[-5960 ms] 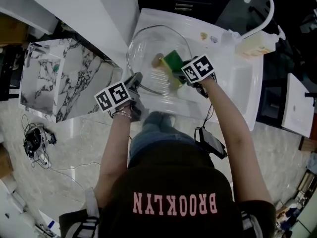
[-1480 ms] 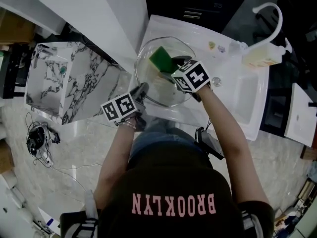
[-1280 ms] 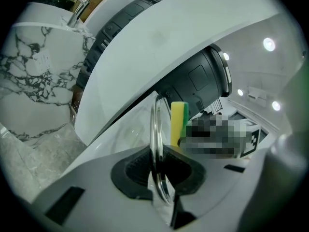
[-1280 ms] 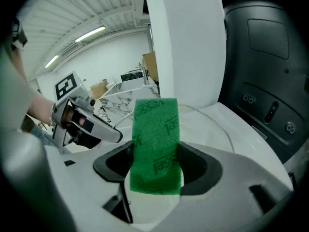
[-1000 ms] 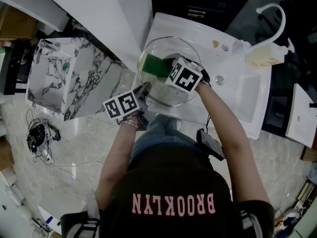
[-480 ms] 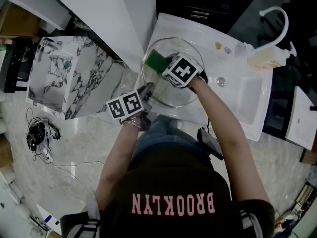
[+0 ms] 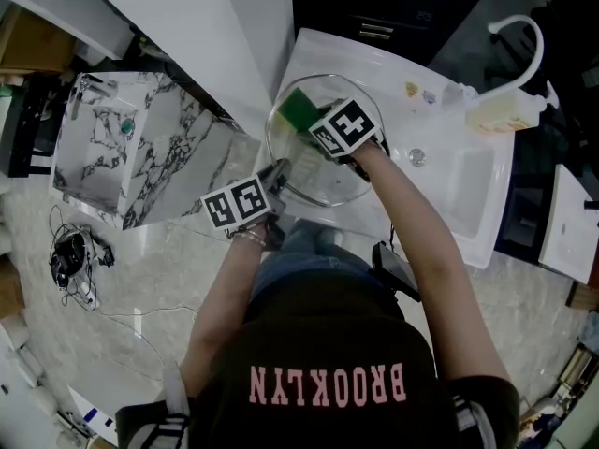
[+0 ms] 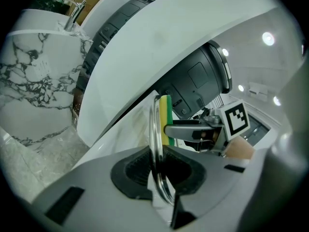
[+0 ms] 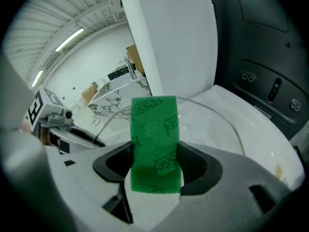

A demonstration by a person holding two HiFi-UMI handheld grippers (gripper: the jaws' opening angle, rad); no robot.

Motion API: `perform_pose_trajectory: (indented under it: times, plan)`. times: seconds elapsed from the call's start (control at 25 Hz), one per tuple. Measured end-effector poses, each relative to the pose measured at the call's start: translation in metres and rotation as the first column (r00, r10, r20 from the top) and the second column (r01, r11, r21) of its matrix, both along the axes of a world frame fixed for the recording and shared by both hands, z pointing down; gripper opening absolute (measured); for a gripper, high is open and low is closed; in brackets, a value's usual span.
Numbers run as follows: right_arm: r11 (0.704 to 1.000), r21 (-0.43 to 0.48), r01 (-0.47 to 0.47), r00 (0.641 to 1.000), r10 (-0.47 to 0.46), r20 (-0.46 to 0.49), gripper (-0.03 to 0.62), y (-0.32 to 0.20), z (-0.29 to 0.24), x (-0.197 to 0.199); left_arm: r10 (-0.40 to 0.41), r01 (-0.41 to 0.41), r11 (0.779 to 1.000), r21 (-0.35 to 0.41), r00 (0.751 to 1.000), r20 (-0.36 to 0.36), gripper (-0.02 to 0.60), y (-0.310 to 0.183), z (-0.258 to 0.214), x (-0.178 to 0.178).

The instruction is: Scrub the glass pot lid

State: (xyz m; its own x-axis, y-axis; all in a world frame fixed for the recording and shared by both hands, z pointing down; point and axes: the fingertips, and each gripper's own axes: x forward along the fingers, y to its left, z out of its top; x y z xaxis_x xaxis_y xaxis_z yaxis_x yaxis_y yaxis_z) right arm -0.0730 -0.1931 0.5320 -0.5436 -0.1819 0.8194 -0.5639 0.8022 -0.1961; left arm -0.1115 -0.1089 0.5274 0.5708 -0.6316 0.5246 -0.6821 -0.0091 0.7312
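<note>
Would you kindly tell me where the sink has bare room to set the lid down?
The sink floor is bare right of the lid, around the drain and towards the soap bottle. The left end is crowded: the left gripper clamps the lid's rim, and the right gripper holds the sponge against it.

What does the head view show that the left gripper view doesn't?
Only the head view: the faucet, the bottle, the floor cables and the lid as a whole circle. Only the left gripper view: the left tongs shut on the lid's rim, seen edge-on. Both: the sponge held in the right tongs against the lid, and the marble block.
</note>
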Motion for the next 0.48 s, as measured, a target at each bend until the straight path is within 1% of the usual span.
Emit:
perform_pose_trajectory:
  times: [0.12,0.2,0.36,0.48]
  plan:
    - [0.996,-0.042,-0.078,0.996,0.079,0.041,0.278,-0.008,0.001,0.005,-0.003,0.003,1.0,0.001,1.0,-0.001,0.045,0.001,0.0,0.001]
    - [0.988,-0.073,-0.136,0.988,0.141,0.064,0.278,-0.014,0.002,0.009,-0.006,0.006,1.0,0.004,1.0,0.001,0.046,0.001,0.0,0.002]
    - [0.958,-0.134,-0.255,0.957,0.269,0.105,0.278,-0.025,0.003,0.017,-0.01,0.01,1.0,0.006,1.0,0.0,0.046,0.0,0.0,0.002]
    - [0.941,-0.165,-0.295,0.94,0.317,0.126,0.278,-0.028,0.003,0.019,-0.02,0.02,1.0,0.01,1.0,-0.002,0.046,0.0,-0.001,0.0]
